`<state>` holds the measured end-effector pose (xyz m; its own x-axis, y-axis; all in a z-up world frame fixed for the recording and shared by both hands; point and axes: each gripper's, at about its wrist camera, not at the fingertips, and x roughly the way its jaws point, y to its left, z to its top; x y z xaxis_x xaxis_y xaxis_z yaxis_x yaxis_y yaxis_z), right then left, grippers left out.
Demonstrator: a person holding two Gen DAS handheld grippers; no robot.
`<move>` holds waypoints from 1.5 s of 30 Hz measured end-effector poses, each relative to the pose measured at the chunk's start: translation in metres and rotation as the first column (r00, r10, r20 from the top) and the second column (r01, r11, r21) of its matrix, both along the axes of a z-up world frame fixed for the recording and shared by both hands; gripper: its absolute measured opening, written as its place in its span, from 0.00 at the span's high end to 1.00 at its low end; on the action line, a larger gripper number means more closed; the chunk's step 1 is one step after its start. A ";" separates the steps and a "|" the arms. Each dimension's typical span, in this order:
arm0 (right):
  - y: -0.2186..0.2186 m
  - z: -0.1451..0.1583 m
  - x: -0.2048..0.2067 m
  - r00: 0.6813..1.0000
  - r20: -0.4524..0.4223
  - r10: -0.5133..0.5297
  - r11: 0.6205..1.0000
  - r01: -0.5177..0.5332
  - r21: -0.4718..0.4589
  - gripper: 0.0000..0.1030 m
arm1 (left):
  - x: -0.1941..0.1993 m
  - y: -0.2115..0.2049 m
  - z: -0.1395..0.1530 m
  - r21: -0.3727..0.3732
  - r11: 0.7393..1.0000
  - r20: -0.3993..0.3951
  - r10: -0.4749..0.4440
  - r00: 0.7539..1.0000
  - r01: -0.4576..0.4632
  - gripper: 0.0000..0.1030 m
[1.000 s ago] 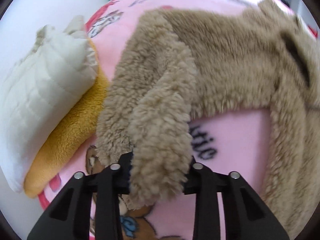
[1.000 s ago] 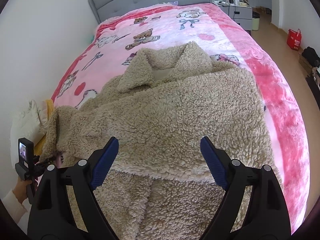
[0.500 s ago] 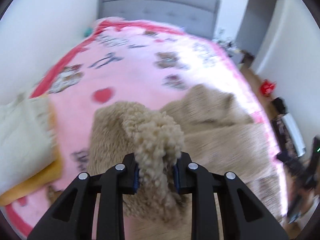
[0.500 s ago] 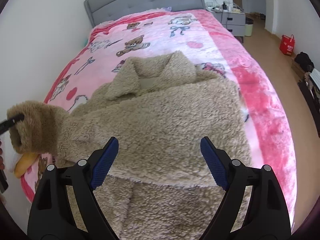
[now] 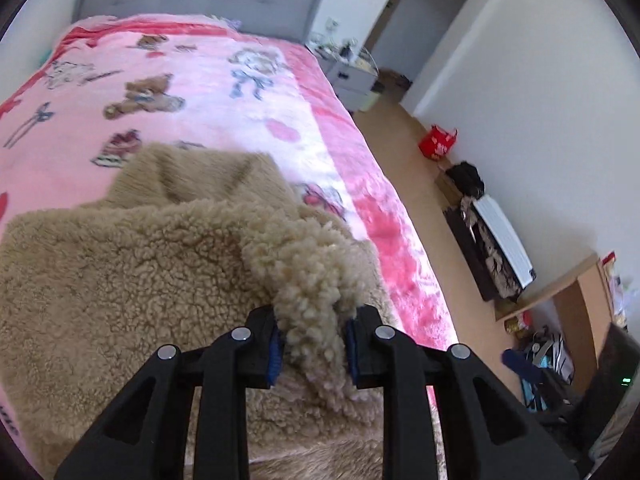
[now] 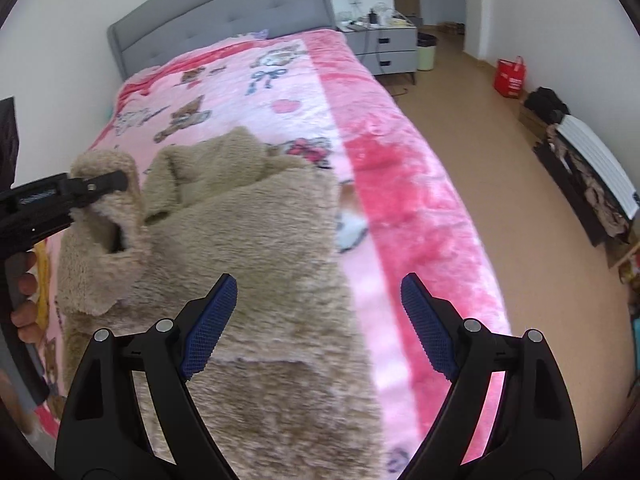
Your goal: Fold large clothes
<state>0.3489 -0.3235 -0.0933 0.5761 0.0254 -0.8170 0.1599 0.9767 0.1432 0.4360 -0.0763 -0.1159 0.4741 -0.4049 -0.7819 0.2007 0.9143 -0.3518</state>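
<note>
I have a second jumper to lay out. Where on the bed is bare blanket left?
Bare pink blanket lies between the fleece coat's collar and the grey headboard, and in a strip along the coat's floor-side edge. The near end is crowded: the coat fills it, its sleeve pinched in the left hand-held gripper.

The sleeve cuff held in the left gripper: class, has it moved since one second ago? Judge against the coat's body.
Yes. The sleeve cuff, clamped in the left gripper, was out beside the coat's body; now it is lifted and carried inward over it.

bright even daylight, slight motion blur, heavy fisheye edge warping
</note>
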 end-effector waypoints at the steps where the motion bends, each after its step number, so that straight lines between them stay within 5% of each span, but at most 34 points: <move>1: -0.007 -0.001 -0.001 1.000 -0.003 -0.015 1.000 0.015 -0.008 0.22 | 0.003 -0.011 -0.010 -0.006 1.000 -0.027 -0.006 1.000 0.006 0.77; 4: -0.023 -0.006 -0.004 0.998 -0.008 -0.064 0.998 0.064 -0.024 0.22 | 0.005 -0.034 -0.036 -0.025 0.999 -0.080 -0.025 0.996 0.024 0.77; 8: -0.040 -0.015 -0.004 0.993 -0.025 -0.115 0.993 0.115 -0.003 0.22 | 0.001 -0.070 -0.061 0.081 0.994 -0.061 -0.064 0.996 0.069 0.70; 11: -0.045 -0.019 -0.005 0.991 -0.026 -0.131 0.991 0.132 0.013 0.20 | 0.011 -0.078 -0.088 0.086 0.993 -0.098 -0.067 0.993 0.075 0.53; 13: -0.043 -0.020 -0.005 0.991 -0.027 -0.132 0.991 0.133 0.012 0.14 | 0.016 -0.068 -0.088 -0.021 0.998 -0.074 -0.066 0.995 0.065 0.21; 15: -0.039 -0.020 -0.005 0.992 -0.018 -0.121 0.993 0.121 0.004 0.13 | 0.016 -0.059 -0.081 -0.076 0.994 -0.073 -0.080 0.994 0.074 0.08; 21: -0.029 -0.007 -0.003 0.991 0.053 -0.125 0.991 0.127 -0.037 0.11 | 0.007 0.003 -0.013 0.003 1.000 0.048 -0.026 0.999 0.026 0.05; 25: 0.005 -0.005 0.031 0.995 0.064 0.075 0.996 -0.078 0.049 0.11 | -0.010 0.085 0.006 0.149 0.985 0.068 0.076 0.995 -0.085 0.05; 31: 0.054 -0.038 0.097 0.981 -0.011 0.194 0.963 -0.188 0.195 0.08 | -0.009 0.196 -0.026 0.264 0.947 -0.045 0.203 0.978 -0.184 0.05; 34: 0.067 -0.061 0.126 0.981 -0.065 0.184 0.963 -0.167 0.210 0.08 | -0.009 0.219 -0.053 0.236 0.952 -0.133 0.231 0.964 -0.196 0.05; 35: 0.068 -0.065 0.130 0.981 -0.058 0.186 0.961 -0.169 0.220 0.13 | -0.010 0.223 -0.065 0.207 0.959 -0.185 0.232 0.955 -0.193 0.05; 36: 0.068 -0.073 0.136 0.980 -0.062 0.188 0.959 -0.170 0.228 0.31 | -0.012 0.224 -0.079 0.199 0.962 -0.236 0.232 0.944 -0.187 0.05; 38: 0.069 -0.095 0.148 0.966 -0.180 0.185 0.967 -0.146 0.209 0.48 | -0.022 0.222 -0.096 0.212 0.959 -0.258 0.238 0.936 -0.185 0.05; 41: 0.061 -0.115 0.153 0.953 -0.252 0.170 0.962 -0.104 0.254 0.43 | -0.033 0.222 -0.105 0.195 0.957 -0.245 0.260 0.934 -0.216 0.05; 44: 0.049 -0.115 0.147 0.954 -0.288 0.086 0.974 -0.019 0.225 0.12 | -0.033 0.232 -0.115 0.140 0.955 -0.285 0.292 0.913 -0.262 0.04; 45: 0.044 -0.114 0.141 0.958 -0.277 0.072 0.966 0.001 0.258 0.13 | -0.032 0.233 -0.116 0.135 0.956 -0.285 0.290 0.913 -0.262 0.04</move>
